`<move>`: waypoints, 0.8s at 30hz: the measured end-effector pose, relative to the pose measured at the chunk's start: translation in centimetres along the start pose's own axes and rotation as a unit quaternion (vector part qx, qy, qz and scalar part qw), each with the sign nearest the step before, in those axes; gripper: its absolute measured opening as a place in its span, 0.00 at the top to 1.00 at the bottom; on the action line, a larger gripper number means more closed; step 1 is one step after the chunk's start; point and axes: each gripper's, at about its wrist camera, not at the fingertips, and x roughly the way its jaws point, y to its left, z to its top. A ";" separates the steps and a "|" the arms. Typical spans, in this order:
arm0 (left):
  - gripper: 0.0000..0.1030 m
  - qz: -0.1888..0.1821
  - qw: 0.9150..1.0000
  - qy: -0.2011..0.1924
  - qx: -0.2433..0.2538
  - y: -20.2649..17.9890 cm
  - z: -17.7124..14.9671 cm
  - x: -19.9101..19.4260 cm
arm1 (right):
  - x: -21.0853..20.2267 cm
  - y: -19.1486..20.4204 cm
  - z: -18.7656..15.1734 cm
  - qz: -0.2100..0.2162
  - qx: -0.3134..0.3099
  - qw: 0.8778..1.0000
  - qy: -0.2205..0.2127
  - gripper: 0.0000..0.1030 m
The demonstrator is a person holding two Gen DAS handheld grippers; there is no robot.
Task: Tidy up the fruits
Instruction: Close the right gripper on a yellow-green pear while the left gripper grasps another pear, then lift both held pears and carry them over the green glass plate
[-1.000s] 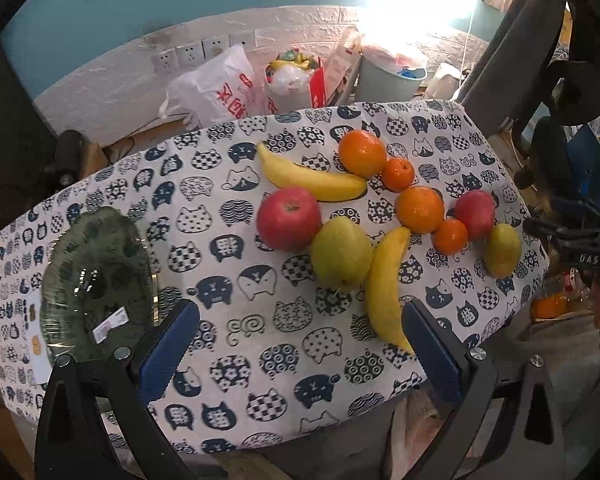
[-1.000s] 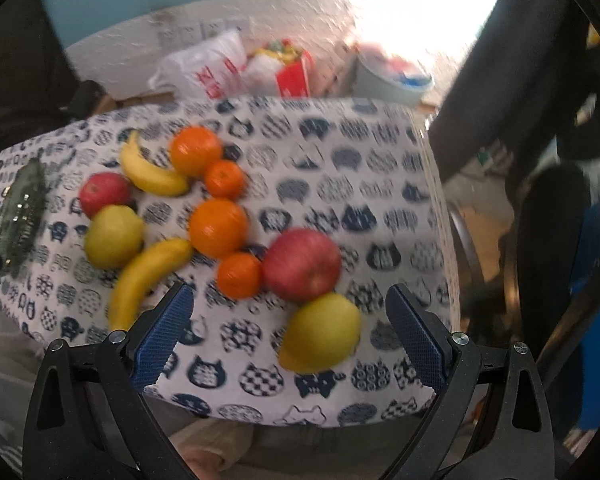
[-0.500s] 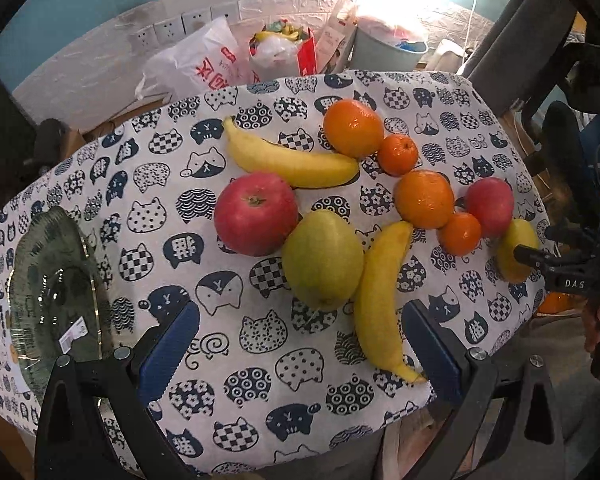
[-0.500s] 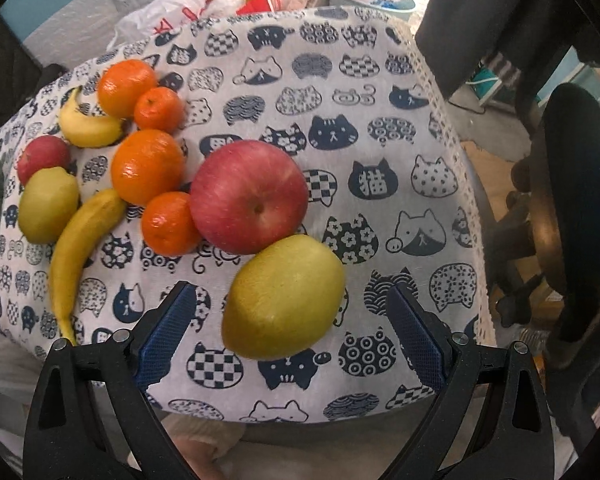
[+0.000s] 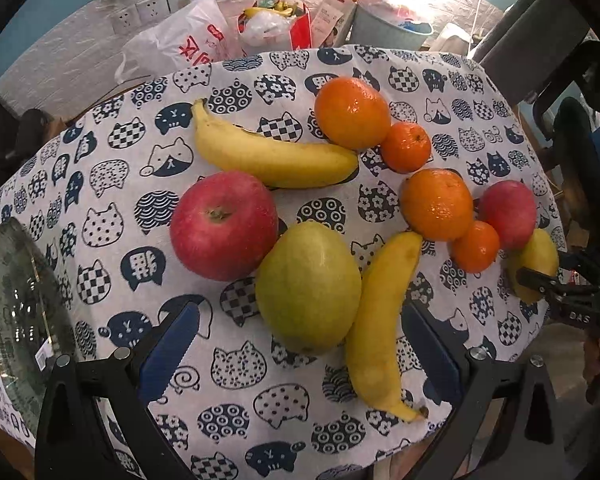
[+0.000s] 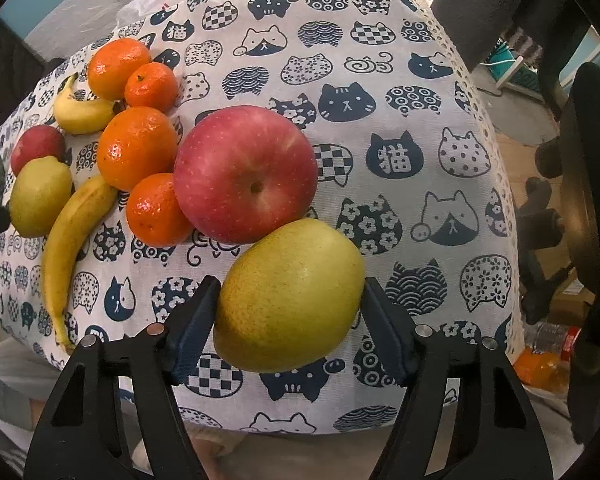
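A plump yellow-green pear (image 6: 288,300) lies at the near right corner of the cat-print tablecloth (image 6: 400,92), touching a large red apple (image 6: 246,174) just behind it. The right gripper (image 6: 290,316) has just been closing; its blue pads now stand against both flanks of the pear, seemingly gripping it across the middle to lift it.

The left gripper (image 5: 300,344), jaws spread wide and holding nothing, hangs above a second yellow-green pear (image 5: 308,286) and a long yellow banana (image 5: 380,320), likely lining up its own pick.

Further out, four oranges, among them a big glossy one (image 5: 352,112), another banana (image 5: 272,152) and a second red apple (image 5: 224,226) sit clustered on the cloth, unsorted.

A dark green glass plate (image 5: 24,312) at the cloth's left edge holds no fruit, probably the intended destination.
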 end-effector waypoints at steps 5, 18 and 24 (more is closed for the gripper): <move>0.08 -0.004 1.000 0.013 0.002 -0.1 0.4 1.3 | -0.3 -0.6 -0.4 -0.008 0.001 1.000 -0.010 0.31; 0.34 0.002 1.000 0.027 0.012 -0.2 0.9 3.2 | -3.1 -1.4 -0.8 -0.015 0.003 0.999 -0.046 0.32; 0.34 0.014 0.999 0.014 0.039 -1.0 0.3 3.1 | -3.6 -1.2 -0.2 -0.021 -0.002 0.998 -0.061 0.32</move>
